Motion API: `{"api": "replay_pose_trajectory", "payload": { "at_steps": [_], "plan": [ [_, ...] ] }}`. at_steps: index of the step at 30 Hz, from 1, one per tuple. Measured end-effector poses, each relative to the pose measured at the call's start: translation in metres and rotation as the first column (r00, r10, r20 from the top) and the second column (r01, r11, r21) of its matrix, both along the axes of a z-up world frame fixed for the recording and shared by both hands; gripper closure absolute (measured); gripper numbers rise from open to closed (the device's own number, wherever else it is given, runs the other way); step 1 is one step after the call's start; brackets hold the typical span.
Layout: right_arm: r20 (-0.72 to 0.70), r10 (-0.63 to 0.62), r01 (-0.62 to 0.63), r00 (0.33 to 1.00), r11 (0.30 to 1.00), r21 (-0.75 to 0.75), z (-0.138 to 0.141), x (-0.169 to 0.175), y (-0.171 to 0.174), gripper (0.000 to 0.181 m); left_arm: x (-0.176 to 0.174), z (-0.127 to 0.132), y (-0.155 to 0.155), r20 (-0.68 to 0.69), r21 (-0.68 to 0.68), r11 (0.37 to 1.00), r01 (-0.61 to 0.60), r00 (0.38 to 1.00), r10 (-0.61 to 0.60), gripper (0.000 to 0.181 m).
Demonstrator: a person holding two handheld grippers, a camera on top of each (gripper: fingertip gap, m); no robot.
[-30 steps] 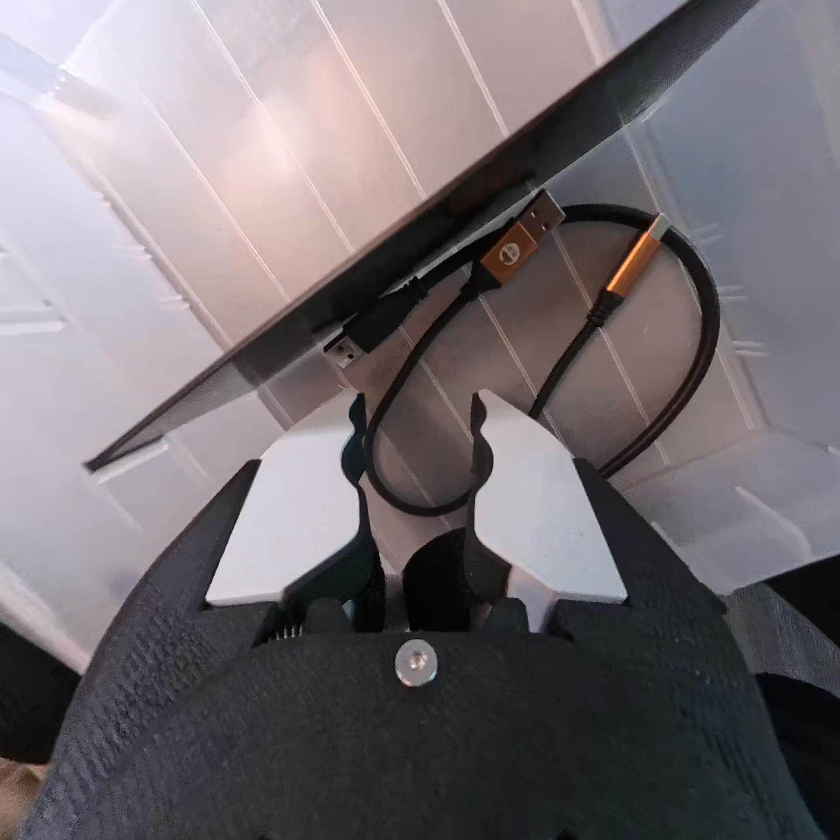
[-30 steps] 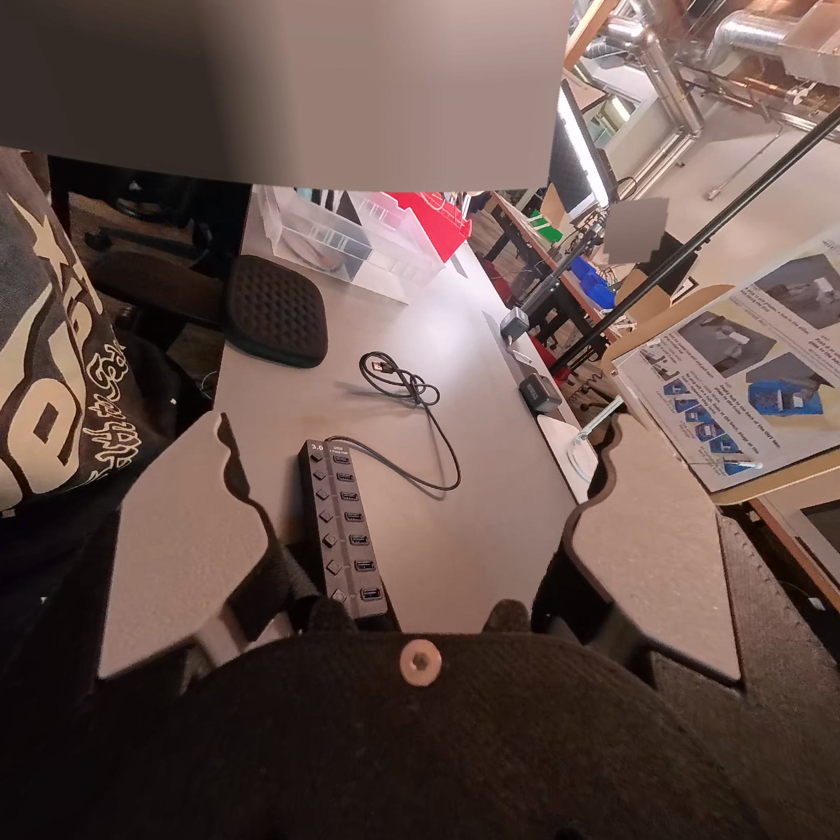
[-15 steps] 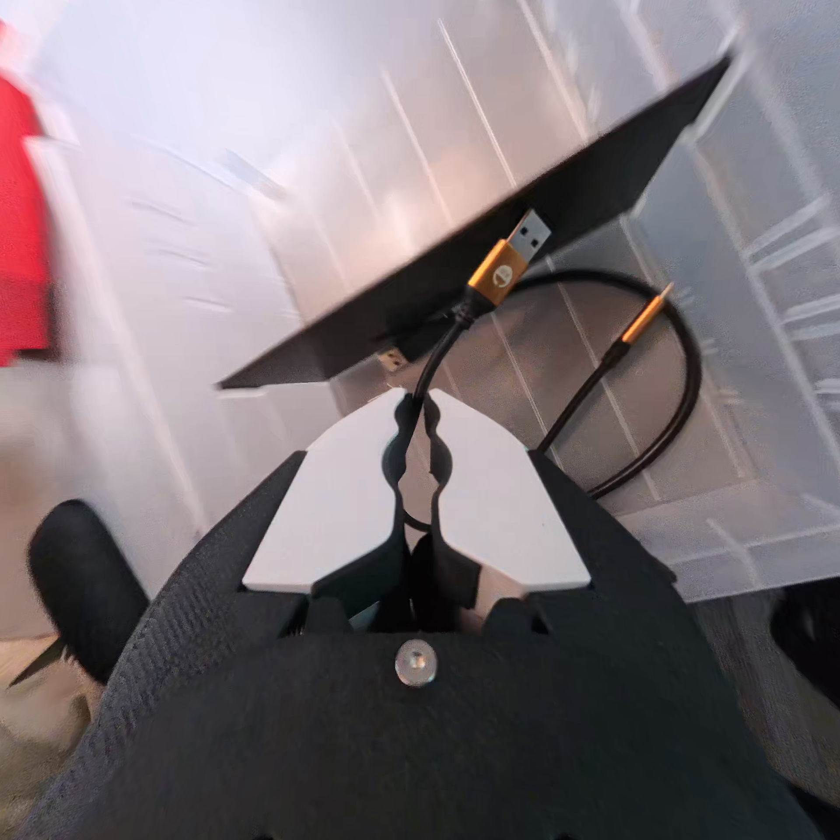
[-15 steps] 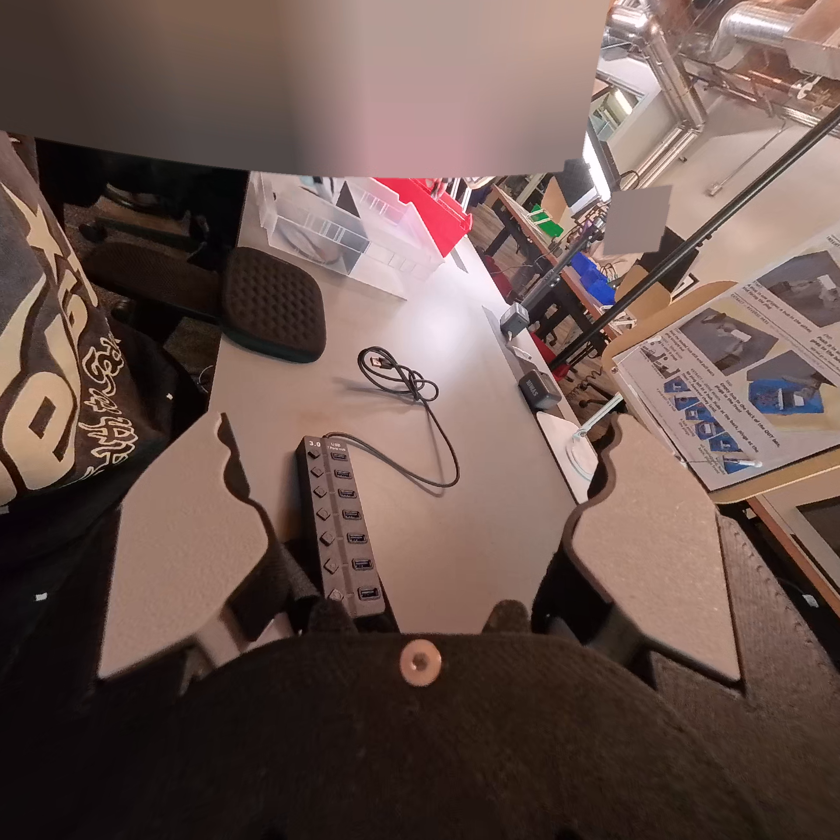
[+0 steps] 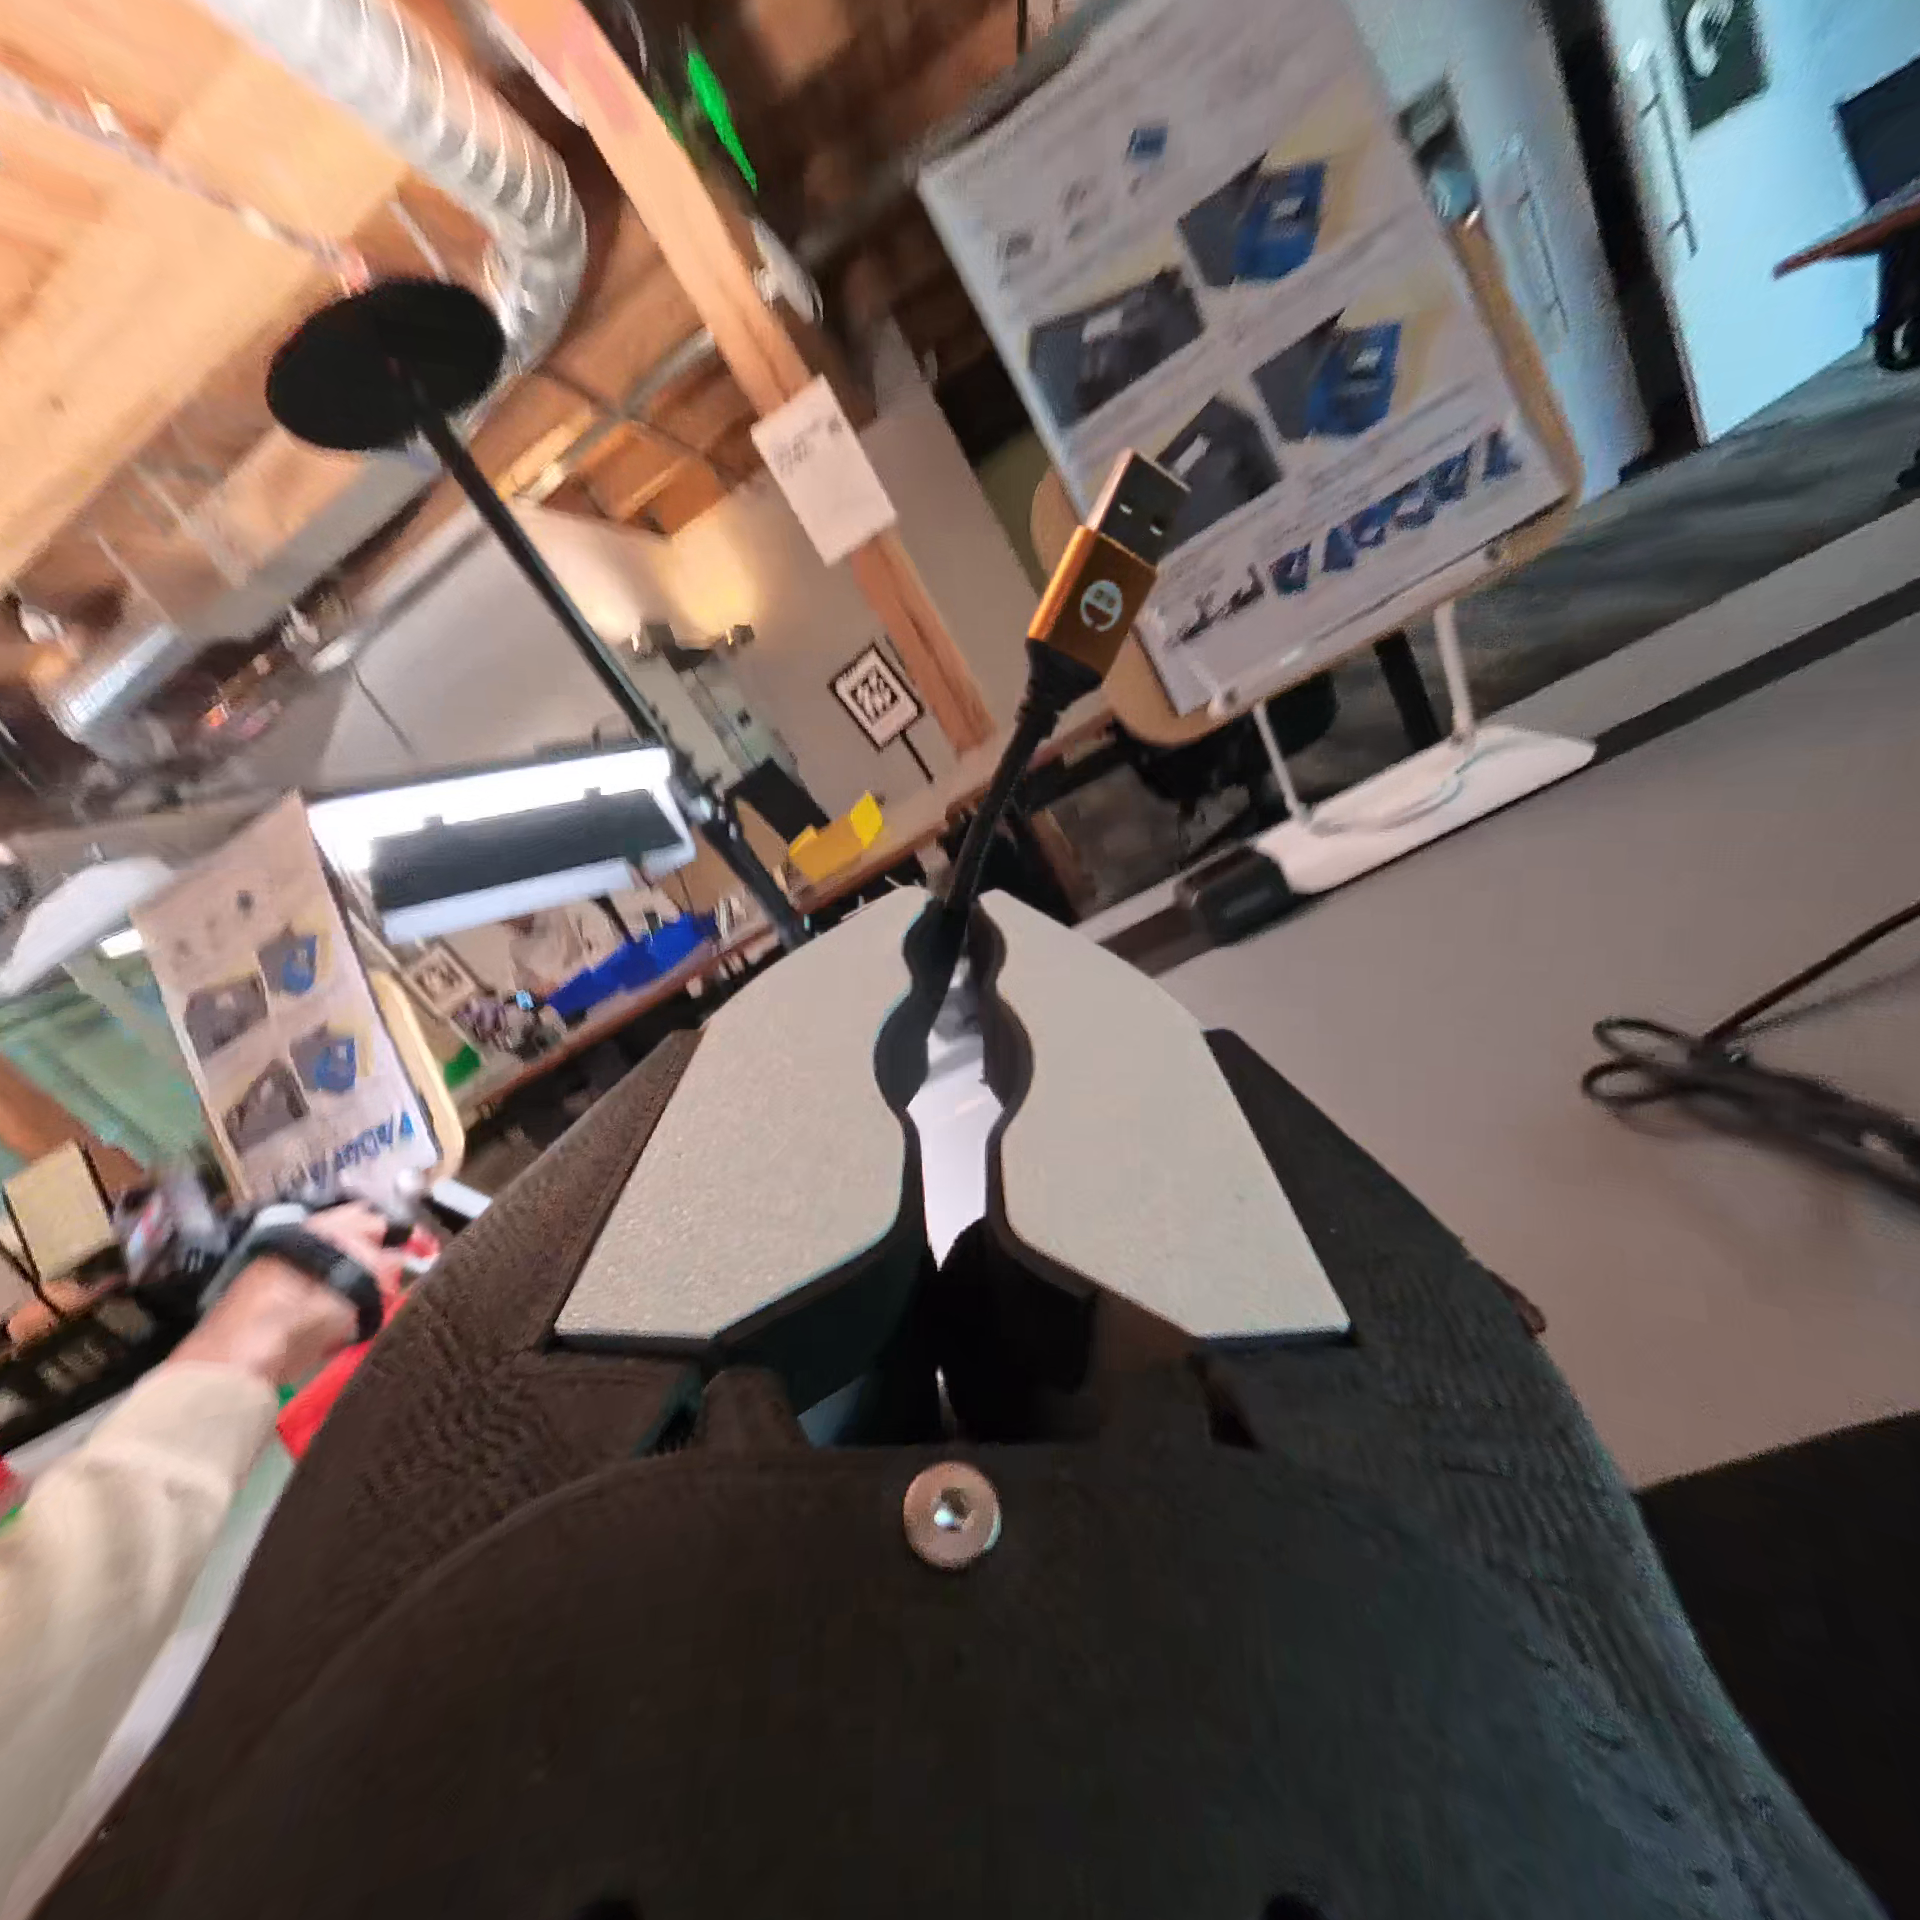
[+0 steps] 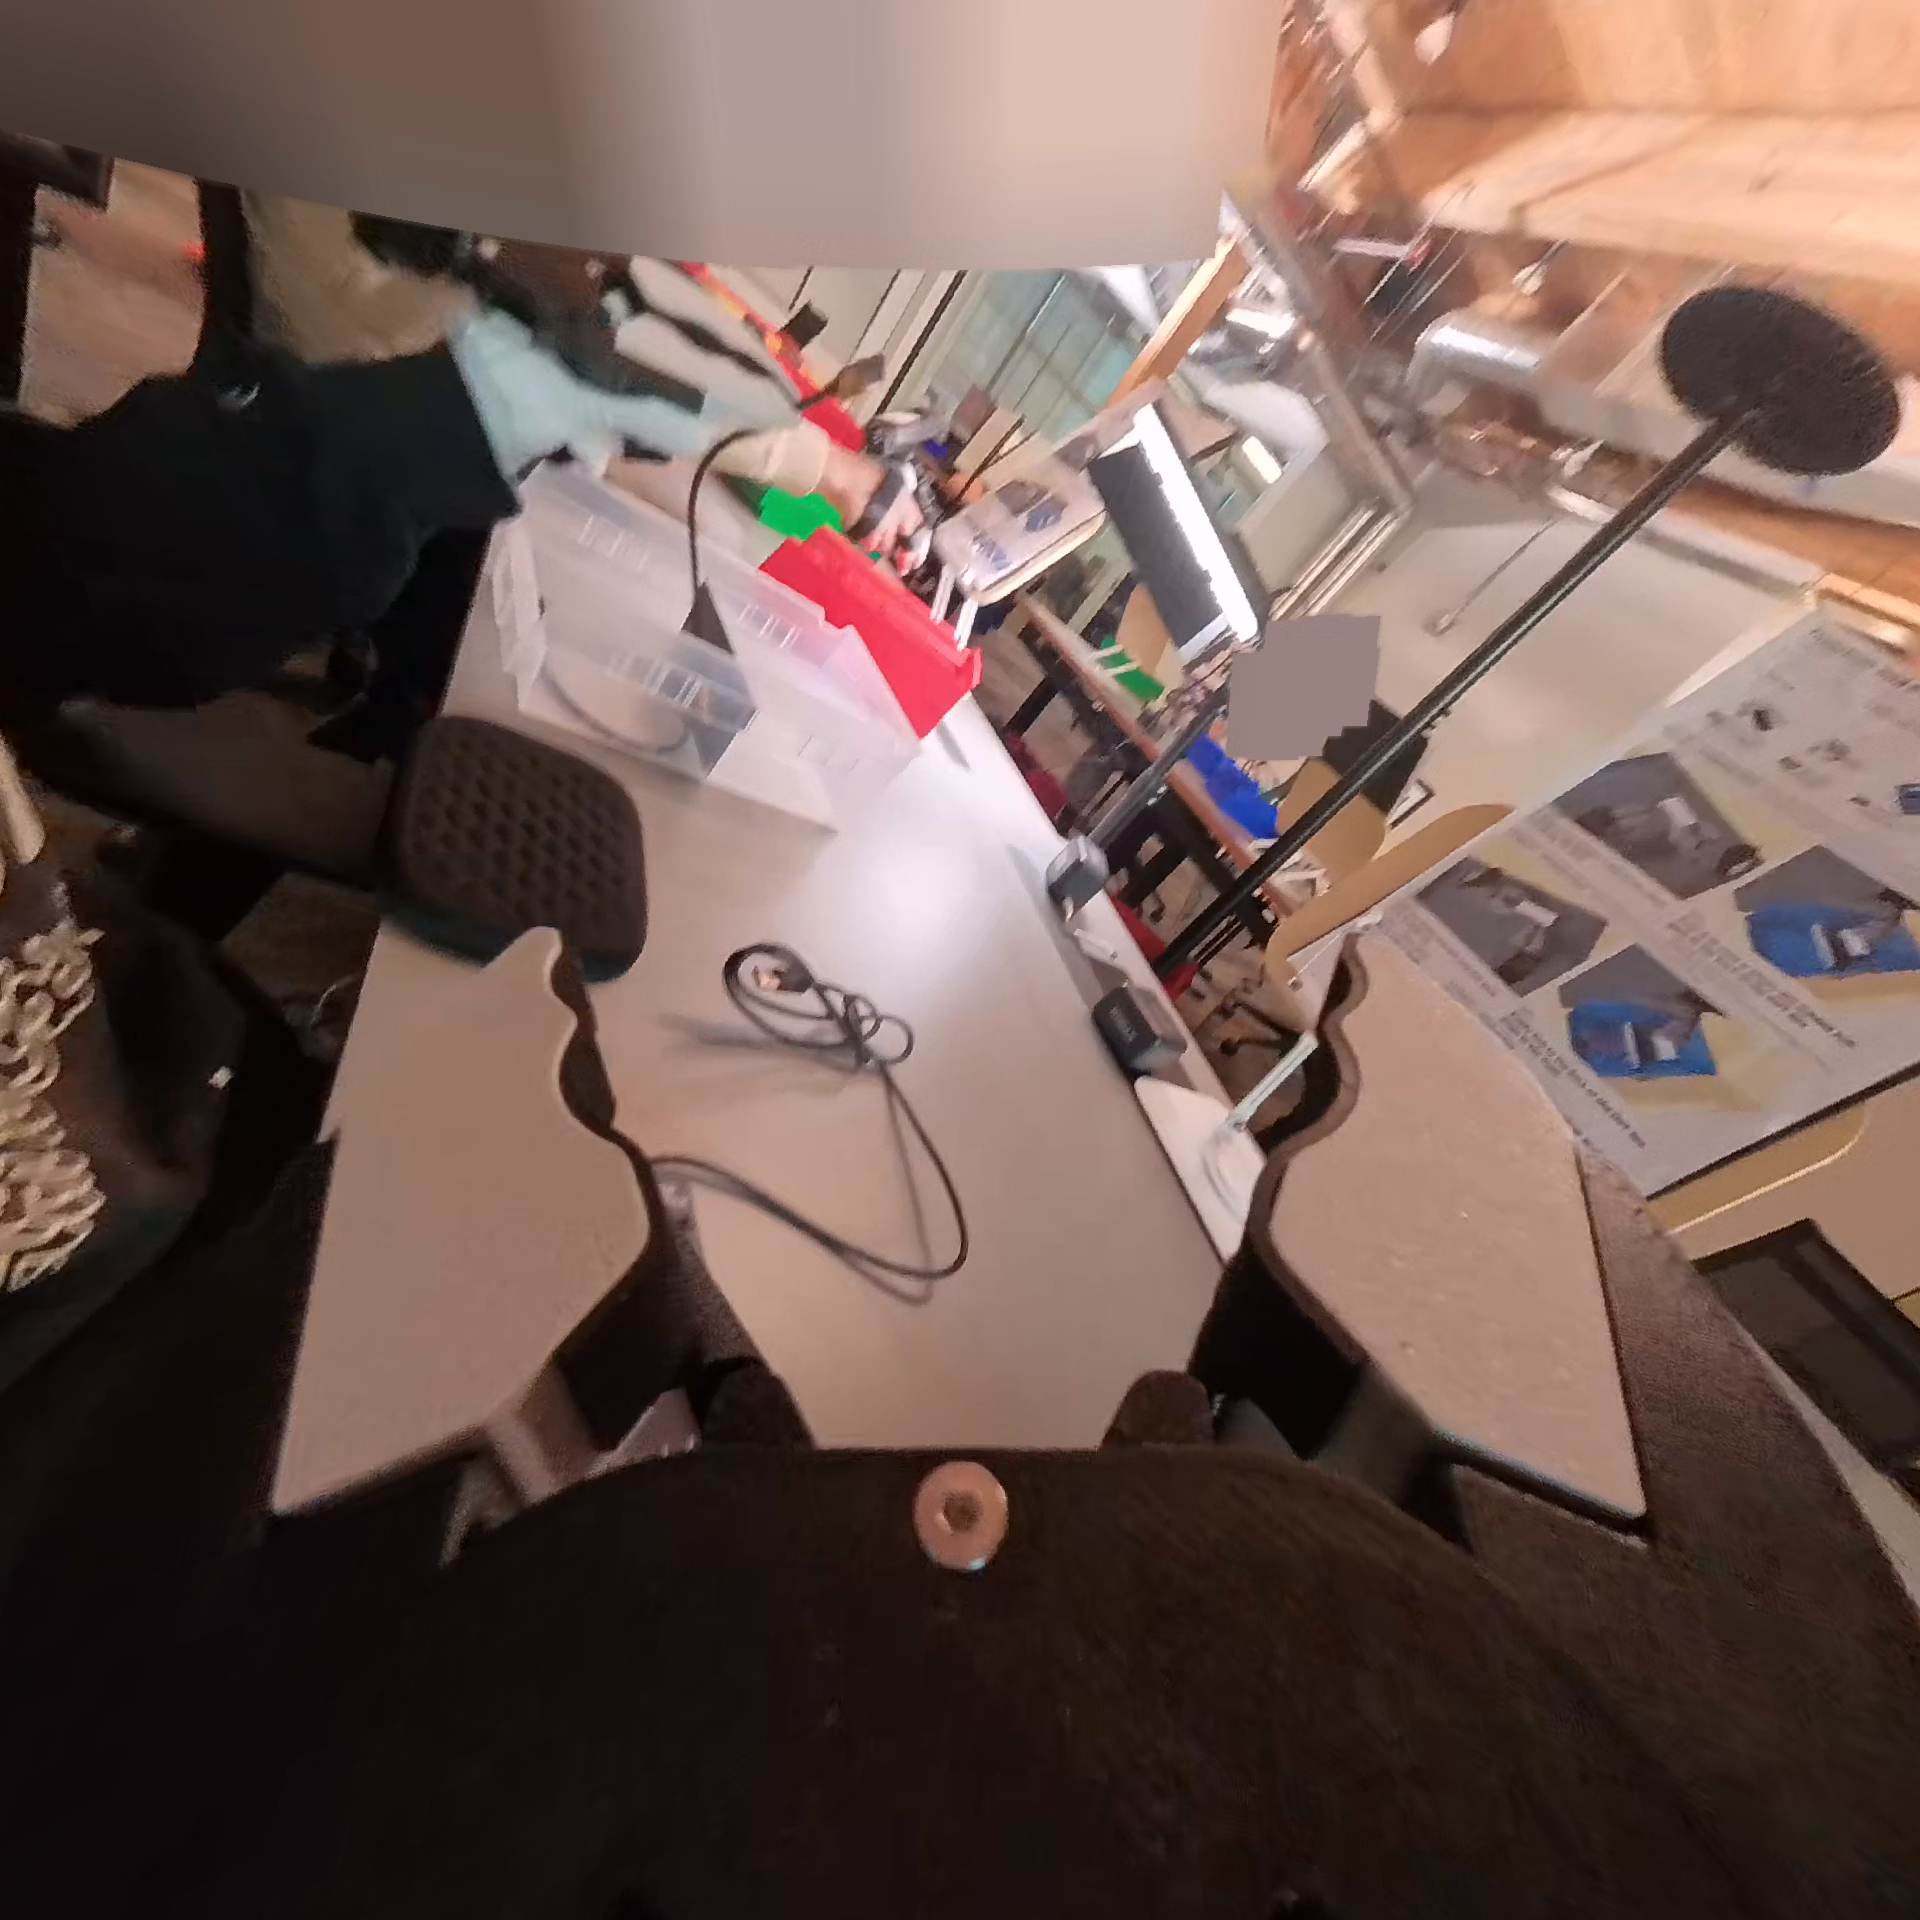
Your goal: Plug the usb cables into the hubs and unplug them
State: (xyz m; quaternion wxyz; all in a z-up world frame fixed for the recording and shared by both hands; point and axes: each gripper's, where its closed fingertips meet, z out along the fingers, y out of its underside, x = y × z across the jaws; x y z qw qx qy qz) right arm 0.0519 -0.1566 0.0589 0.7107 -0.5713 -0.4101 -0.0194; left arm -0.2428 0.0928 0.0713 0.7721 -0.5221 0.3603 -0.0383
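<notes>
My left gripper (image 5: 961, 914) is shut on a black cable (image 5: 997, 790) just below its orange USB plug (image 5: 1101, 561). The plug sticks up in the air past the fingertips, with its metal end pointing up and to the right. The rest of that cable is hidden behind the fingers. My right gripper (image 6: 951, 951) is open wide and empty above the grey table (image 6: 935, 883). A black cable (image 6: 831, 1029) lies coiled and looped on the table between its fingers. That cable also shows blurred at the right of the left wrist view (image 5: 1683, 1070). The hub is hidden.
Clear plastic bins (image 6: 665, 665) and a red bin (image 6: 883, 623) stand at the table's far end. A black padded armrest (image 6: 520, 831) is at the left edge and a small black box (image 6: 1132, 1023) at the right edge. A poster board (image 6: 1683, 935), a black lamp pole (image 6: 1455, 717) and another person's hand (image 5: 281, 1309) are nearby. One gripper's finger ends stand about 40 centimeters off the other's.
My left gripper shut on the cable inside the clear bin, then lifted it out and swung toward the room. My right gripper tilted up and forward; the hub left its view.
</notes>
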Motion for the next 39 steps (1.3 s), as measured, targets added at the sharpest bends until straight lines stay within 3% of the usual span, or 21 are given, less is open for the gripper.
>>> {"api": "replay_pose_trajectory", "payload": {
  "at_steps": [4, 8, 11, 15, 24, 31, 35, 39],
  "plan": [
    [-0.075, -0.015, 0.021, 0.997, 0.996, 0.088, 0.015, -0.008, 0.015, 0.067, 0.048, 0.01, -0.039, -0.057, 0.186, 0.982, 0.024, 0.998, -0.014, 0.178],
    [-0.136, 0.074, -0.056, 0.988, 0.99, 0.128, 0.018, -0.033, 0.023, 0.08, 0.095, 0.019, -0.083, -0.137, 0.357, 0.928, 0.109, 0.989, -0.064, 0.178],
    [-0.205, 0.125, -0.102, 0.971, 0.987, 0.121, 0.017, -0.051, 0.03, 0.091, 0.124, 0.014, -0.105, -0.206, 0.41, 0.895, 0.175, 0.974, -0.096, 0.178],
    [-0.264, 0.159, -0.149, 0.951, 0.987, 0.06, 0.007, -0.067, 0.04, 0.119, 0.155, -0.007, -0.123, -0.258, 0.369, 0.886, 0.282, 0.947, -0.193, 0.178],
    [-0.309, 0.154, -0.195, 0.938, 0.975, -0.104, -0.016, -0.079, 0.054, 0.145, 0.19, -0.046, -0.144, -0.354, 0.298, 0.869, 0.396, 0.891, -0.284, 0.178],
    [-0.269, 0.141, -0.192, 0.953, 0.966, -0.173, -0.032, -0.078, 0.06, 0.157, 0.198, -0.057, -0.149, -0.371, 0.264, 0.864, 0.43, 0.872, -0.32, 0.178],
    [-0.199, 0.125, -0.164, 0.972, 0.967, -0.193, -0.039, -0.078, 0.061, 0.175, 0.201, -0.058, -0.152, -0.379, 0.261, 0.856, 0.445, 0.863, -0.333, 0.178],
    [-0.178, 0.12, -0.154, 0.977, 0.969, -0.192, -0.041, -0.075, 0.061, 0.175, 0.203, -0.061, -0.153, -0.368, 0.239, 0.854, 0.462, 0.857, -0.36, 0.178]
  ]
}}
